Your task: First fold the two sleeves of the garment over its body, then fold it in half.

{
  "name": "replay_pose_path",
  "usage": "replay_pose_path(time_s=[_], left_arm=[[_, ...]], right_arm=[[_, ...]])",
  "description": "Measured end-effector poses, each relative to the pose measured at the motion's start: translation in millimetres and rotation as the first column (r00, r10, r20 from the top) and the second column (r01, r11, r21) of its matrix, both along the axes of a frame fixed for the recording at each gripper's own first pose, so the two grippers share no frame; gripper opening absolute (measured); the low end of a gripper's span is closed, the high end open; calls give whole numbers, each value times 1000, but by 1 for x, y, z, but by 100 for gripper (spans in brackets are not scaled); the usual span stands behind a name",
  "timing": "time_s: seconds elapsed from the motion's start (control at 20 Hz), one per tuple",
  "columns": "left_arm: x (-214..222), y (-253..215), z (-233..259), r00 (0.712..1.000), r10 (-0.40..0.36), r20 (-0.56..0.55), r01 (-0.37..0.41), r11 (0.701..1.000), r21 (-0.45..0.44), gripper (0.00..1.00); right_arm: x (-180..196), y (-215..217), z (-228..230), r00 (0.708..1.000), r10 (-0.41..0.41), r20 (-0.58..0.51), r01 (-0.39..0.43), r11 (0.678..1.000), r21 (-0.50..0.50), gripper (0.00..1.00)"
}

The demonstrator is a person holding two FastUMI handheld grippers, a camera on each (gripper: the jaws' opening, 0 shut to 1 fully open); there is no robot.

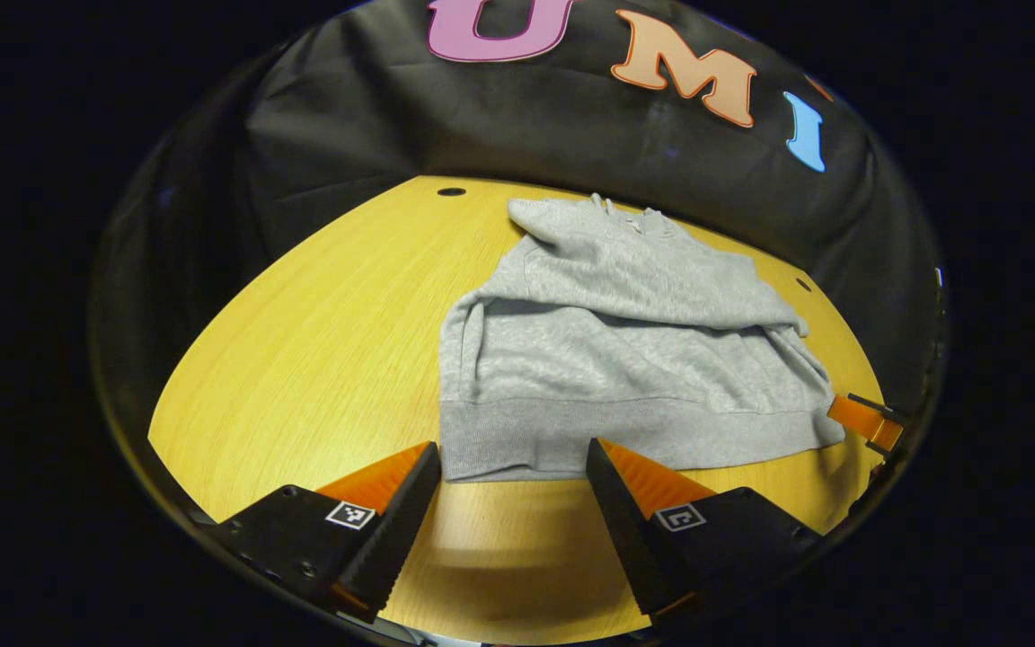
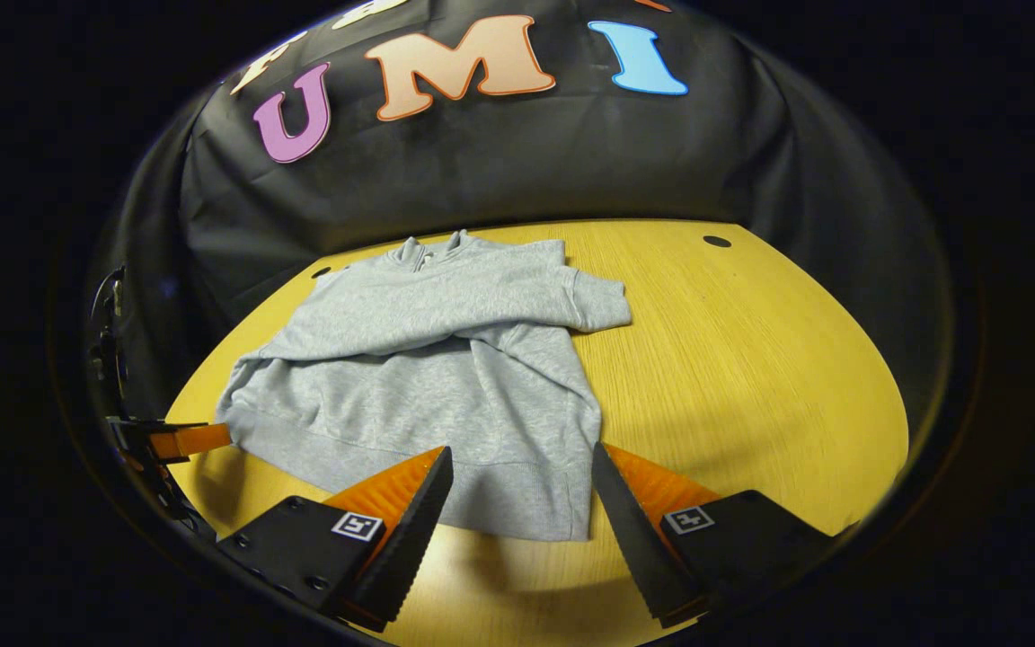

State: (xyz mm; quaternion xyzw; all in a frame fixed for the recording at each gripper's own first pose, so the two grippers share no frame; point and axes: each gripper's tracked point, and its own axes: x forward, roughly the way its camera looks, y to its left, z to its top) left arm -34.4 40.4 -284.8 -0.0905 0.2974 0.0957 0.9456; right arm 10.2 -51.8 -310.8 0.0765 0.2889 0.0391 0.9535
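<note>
Where the black cloth wall of the booth meets it at the far side, a yellow wood-grain table carries the scene; small dark holes dot its far edge. A light grey sweatshirt lies flat on the table, both sleeves already folded across its chest, one sleeve's cuff poking past the body's side in the right gripper view. Its ribbed hem faces the near edge and its collar the far wall, so the long axis runs near to far. The left hand-held gripper hovers wide open and empty just before the hem's left corner. The right hand-held gripper is likewise spread wide, holding nothing, its fingers straddling the hem's right corner from above.
</note>
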Motion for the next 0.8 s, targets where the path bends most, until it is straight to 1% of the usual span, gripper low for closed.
replay_pose_path(time_s=[0.05,0.1,0.15,0.2,0.25,0.3,0.35,0.4,0.5,0.55,0.6,0.65,0.7,0.75,0.8], left_arm=[[2,1,0,1000,2,1,-2,1000,6,96],[2,1,1,1000,2,4,-2,1000,7,96],[4,0,1,1000,-2,5,2,1000,6,96],[4,1,-2,1000,-1,-5,1,1000,15,96],[4,3,-3,1000,0,-8,0,999,32,96],[6,3,-2,1000,-2,-6,2,999,39,96],[6,2,-2,1000,-3,-5,4,999,41,96],[6,2,-2,1000,-3,-4,3,999,40,96],[6,4,-3,1000,3,1,-3,999,40,95],[6,4,-3,1000,3,2,-3,999,45,95],[6,5,-3,1000,-2,5,2,998,58,95],[6,5,-3,1000,-11,11,10,998,64,93],[8,4,-2,1000,-18,22,16,998,63,93],[8,3,-2,999,-23,24,21,998,63,90],[10,3,-1,999,-29,29,27,998,62,88]], right_arm=[[-2,1,-4,1000,0,-7,0,1000,-2,97],[-2,2,-6,1000,0,-13,0,1000,-5,94],[-3,3,-9,1000,0,-16,-1,1000,-11,98],[-4,4,-12,1000,3,-20,-3,1000,-19,94],[-6,5,-16,1000,5,-27,-6,1000,-25,97],[-6,5,-15,1000,2,-20,-3,1000,-27,98],[-6,5,-15,1000,-1,-18,1,1000,-25,94],[-7,5,-15,1000,-5,-20,4,1000,-22,98],[-8,5,-17,1000,-9,-17,8,1000,-23,98],[-9,5,-18,1000,-7,-14,6,1000,-31,94],[-8,5,-20,1000,-3,-13,3,999,-46,96],[-9,5,-21,1000,2,-8,-3,998,-60,95],[-9,6,-21,1000,7,-6,-8,998,-60,86],[-10,9,-22,1000,0,-10,-1,999,-47,87],[-10,10,-21,1000,-2,-8,1,999,-40,77]])
